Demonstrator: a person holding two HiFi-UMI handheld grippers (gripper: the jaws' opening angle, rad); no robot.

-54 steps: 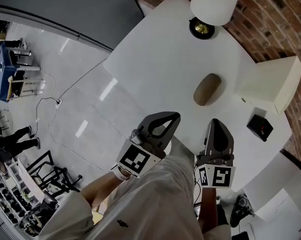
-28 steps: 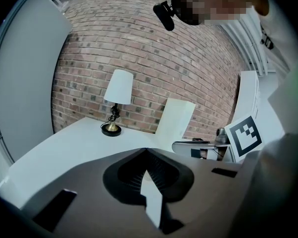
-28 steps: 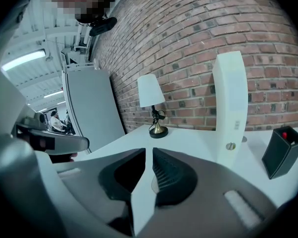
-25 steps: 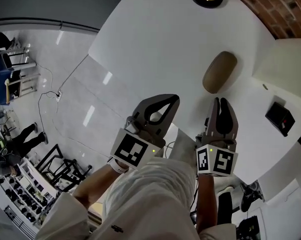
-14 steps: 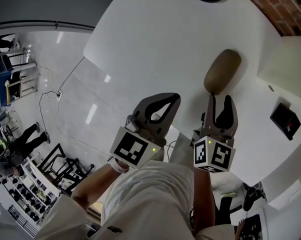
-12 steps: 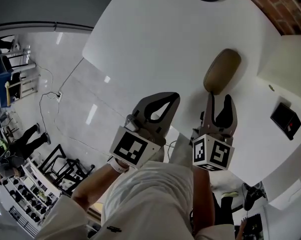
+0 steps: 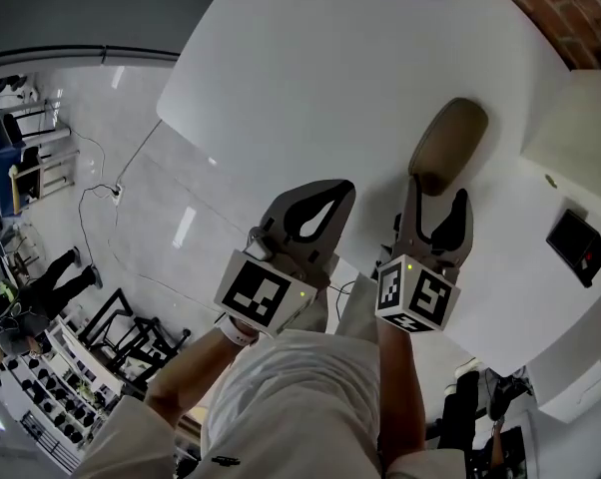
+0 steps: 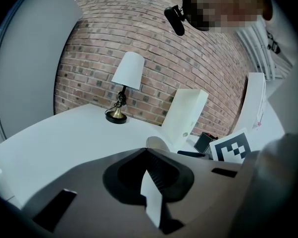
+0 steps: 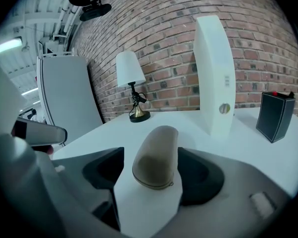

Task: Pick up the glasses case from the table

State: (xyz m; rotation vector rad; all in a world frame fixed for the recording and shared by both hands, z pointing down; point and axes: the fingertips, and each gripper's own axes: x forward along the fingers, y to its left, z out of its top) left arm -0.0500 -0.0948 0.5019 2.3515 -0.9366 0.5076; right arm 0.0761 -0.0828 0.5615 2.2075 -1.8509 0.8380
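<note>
The tan oval glasses case (image 7: 445, 143) lies on the white table (image 7: 310, 78), its long axis pointing away from me. My right gripper (image 7: 438, 194) is at its near end with its jaws opening. In the right gripper view the case (image 9: 156, 155) sits between the two spread jaws, and the pads do not press on it. My left gripper (image 7: 344, 187) hovers near the table's front edge, left of the case, shut and empty. The left gripper view shows its closed tips (image 8: 148, 150), with the case (image 8: 159, 144) just behind them.
A lamp with a brass base (image 9: 138, 114) stands at the back of the table. Right of the case are a tall white box (image 9: 214, 73) and a small black box (image 7: 577, 247). A brick wall closes the far side. The table's curved edge drops to a tiled floor (image 7: 131, 168) on the left.
The right gripper's jaws have gone from shut to spread, and it has come forward and down so the case's near end lies between them. The left gripper stayed shut.
</note>
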